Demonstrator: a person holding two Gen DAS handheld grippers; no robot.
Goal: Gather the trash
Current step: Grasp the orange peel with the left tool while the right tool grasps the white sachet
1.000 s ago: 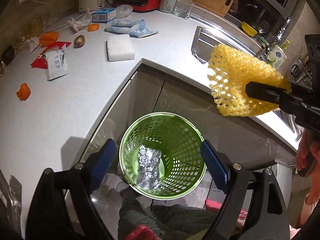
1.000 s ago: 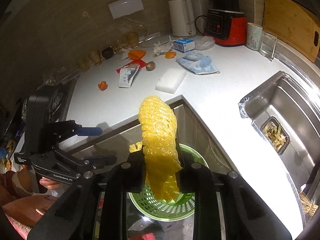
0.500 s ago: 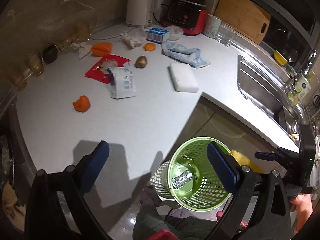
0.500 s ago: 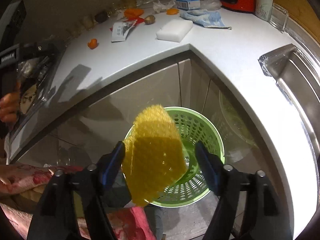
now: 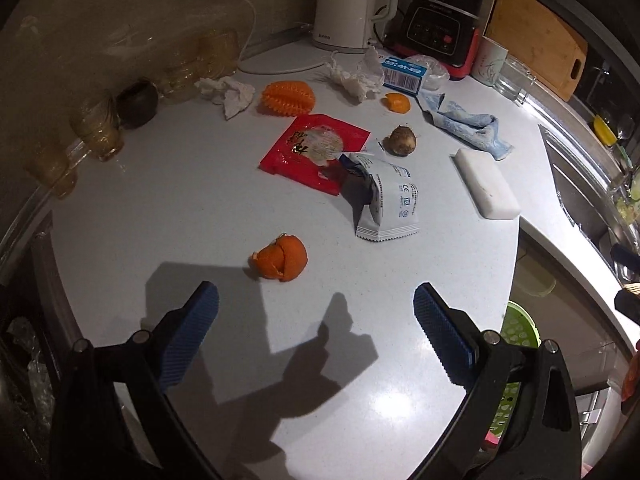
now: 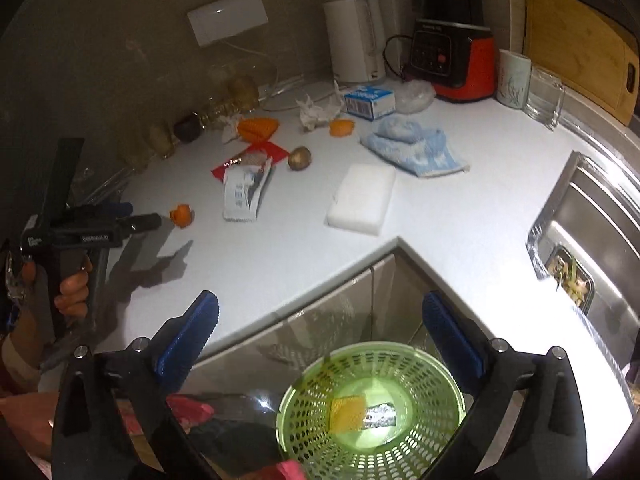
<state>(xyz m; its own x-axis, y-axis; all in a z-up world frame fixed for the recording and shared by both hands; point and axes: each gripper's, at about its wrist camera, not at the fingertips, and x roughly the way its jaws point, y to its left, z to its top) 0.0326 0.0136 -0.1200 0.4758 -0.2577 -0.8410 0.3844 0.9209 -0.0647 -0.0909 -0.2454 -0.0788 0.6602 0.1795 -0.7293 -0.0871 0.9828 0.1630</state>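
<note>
My left gripper (image 5: pixel 316 320) is open and empty above the white counter, just short of an orange peel (image 5: pixel 281 259). Beyond it lie a white wrapper (image 5: pixel 386 204), a red packet (image 5: pixel 314 152) and crumpled tissues (image 5: pixel 230 90). My right gripper (image 6: pixel 320 332) is open and empty above the green basket (image 6: pixel 304 412) on the floor. Inside the basket lie the yellow foam net (image 6: pixel 347 414) and a foil piece (image 6: pixel 380 416). The left gripper (image 6: pixel 132 216) also shows in the right wrist view, near the peel (image 6: pixel 182 215).
A white sponge block (image 5: pixel 486 188), blue cloth (image 5: pixel 464 124), brown round item (image 5: pixel 400 141), spiky orange object (image 5: pixel 287 98), small box (image 5: pixel 402 72), kettle (image 5: pixel 346 4) and red appliance (image 6: pixel 456 62) stand on the counter. The sink (image 6: pixel 588 216) lies right. Glass jars (image 5: pixel 96 128) line the left wall.
My right gripper opened and the yellow foam net dropped into the green basket. My left gripper swung from over the basket to above the counter, close to the orange peel.
</note>
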